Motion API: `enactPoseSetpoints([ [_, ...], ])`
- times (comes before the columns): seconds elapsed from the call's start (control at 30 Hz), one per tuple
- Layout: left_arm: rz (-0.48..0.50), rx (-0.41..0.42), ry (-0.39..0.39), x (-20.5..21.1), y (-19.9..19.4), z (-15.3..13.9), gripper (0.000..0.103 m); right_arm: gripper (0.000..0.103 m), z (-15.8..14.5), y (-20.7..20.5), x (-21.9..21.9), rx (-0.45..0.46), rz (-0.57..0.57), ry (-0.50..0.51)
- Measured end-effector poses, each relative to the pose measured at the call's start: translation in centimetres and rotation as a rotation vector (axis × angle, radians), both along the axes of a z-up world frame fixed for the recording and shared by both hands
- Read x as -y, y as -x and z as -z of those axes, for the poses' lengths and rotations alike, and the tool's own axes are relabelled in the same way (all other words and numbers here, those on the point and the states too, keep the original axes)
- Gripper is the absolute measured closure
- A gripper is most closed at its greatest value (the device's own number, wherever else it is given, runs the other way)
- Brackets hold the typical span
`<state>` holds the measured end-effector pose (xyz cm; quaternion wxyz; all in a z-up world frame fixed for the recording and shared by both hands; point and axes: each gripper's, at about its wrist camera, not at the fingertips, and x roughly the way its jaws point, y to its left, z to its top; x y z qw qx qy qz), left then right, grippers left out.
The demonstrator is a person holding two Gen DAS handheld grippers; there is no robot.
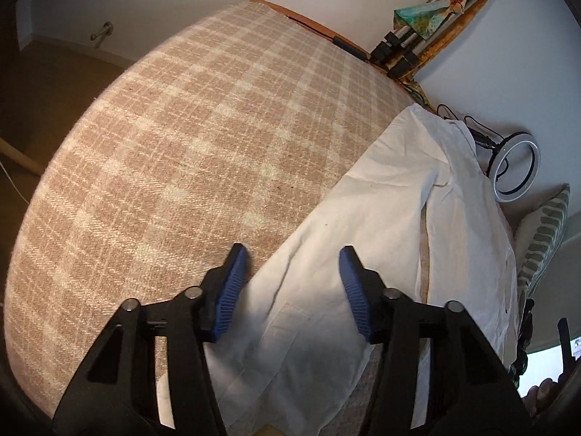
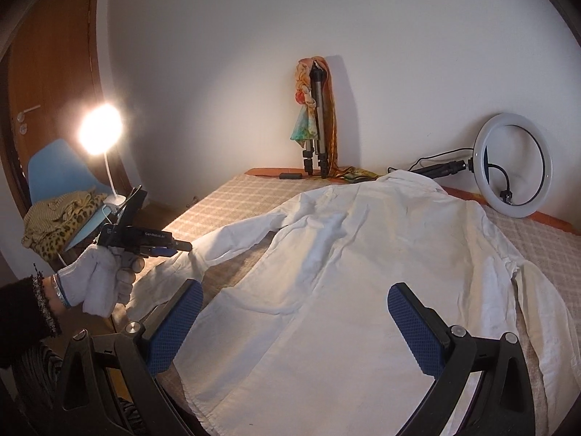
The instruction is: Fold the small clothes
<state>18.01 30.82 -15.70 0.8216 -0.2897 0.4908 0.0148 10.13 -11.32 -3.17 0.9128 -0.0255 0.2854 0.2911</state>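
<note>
White shirt (image 1: pixel 381 218) lies between the left gripper (image 1: pixel 292 254) fingers, apart; right gripper (image 2: pixel 294 290) fingers apart above it

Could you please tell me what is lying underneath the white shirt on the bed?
The white shirt lies spread flat on a beige checked blanket, which shows all around it and between sleeve and body. Whether anything else sits beneath the shirt cannot be seen; the cloth covers it.
</note>
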Motion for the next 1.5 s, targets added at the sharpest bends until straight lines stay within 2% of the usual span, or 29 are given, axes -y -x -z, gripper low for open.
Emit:
enactPoseSetpoints([
  [0.03,0.003,-0.001,0.007,0.2,-0.1,0.1,0.073,0.000,-0.1,0.0,0.1,0.004,0.003,0.001],
  [0.07,0.007,-0.001,0.011,0.3,-0.2,0.1,0.080,0.000,-0.2,0.0,0.1,0.009,0.005,0.002],
  [0.1,0.020,0.001,0.009,0.7,-0.3,0.0,0.092,0.000,-0.3,0.1,0.1,0.013,0.004,0.003],
  [0.13,0.026,0.005,-0.009,1.0,-0.4,-0.1,0.098,0.000,-0.4,0.2,0.1,0.016,0.002,0.003],
  [0.2,0.043,0.029,-0.035,1.6,-0.4,-0.7,0.101,0.000,-0.5,0.5,0.1,0.022,-0.004,0.007],
  [0.3,0.057,0.075,-0.048,2.5,-0.4,-2.1,0.103,0.000,-0.5,0.8,0.0,0.038,-0.006,0.023],
  [0.43,0.079,0.128,-0.028,4.3,-0.3,-4.1,0.103,0.000,-0.6,1.2,-0.1,0.059,0.003,0.040],
  [0.63,0.218,0.208,-0.019,11.1,-1.0,-7.4,0.103,0.000,-0.9,1.2,0.2,0.064,0.017,0.030],
  [0.73,0.308,0.214,0.003,15.3,-1.4,-8.0,0.103,0.000,-1.0,1.4,0.4,0.069,0.022,0.031],
  [0.8,0.378,0.211,-0.028,18.4,-1.6,-8.1,0.103,0.000,-1.2,1.5,0.7,0.081,0.032,0.037],
  [0.9,0.427,0.186,-0.053,21.6,-1.5,-7.4,0.103,0.000,-1.3,1.5,1.5,0.086,0.051,0.038],
  [0.97,0.455,0.166,-0.098,23.2,-1.3,-6.9,0.103,0.000,-1.4,1.4,2.1,0.082,0.063,0.037],
  [1.0,0.471,0.155,-0.110,23.7,-1.2,-6.7,0.096,0.000,-1.3,1.3,2.3,0.080,0.069,0.037],
  [1.03,0.484,0.145,-0.106,24.1,-1.0,-6.6,0.075,0.000,-1.3,1.2,2.6,0.075,0.076,0.037],
  [1.1,0.492,0.143,-0.078,24.4,0.0,-6.7,0.051,0.000,-1.1,1.0,3.1,0.061,0.083,0.033],
  [1.23,0.525,0.181,-0.094,24.7,2.5,-8.2,0.051,0.000,-0.6,0.2,3.9,0.030,0.102,0.032],
  [1.33,0.497,0.235,-0.102,22.6,5.5,-9.9,0.051,0.000,-0.1,-0.3,4.2,0.006,0.112,0.035],
  [1.43,0.360,0.276,-0.181,18.4,7.4,-10.7,0.049,0.000,0.4,-0.7,4.3,-0.018,0.114,0.033],
  [1.5,0.258,0.251,-0.212,15.3,7.8,-10.1,0.049,0.000,0.8,-1.1,4.1,-0.042,0.111,0.028],
])
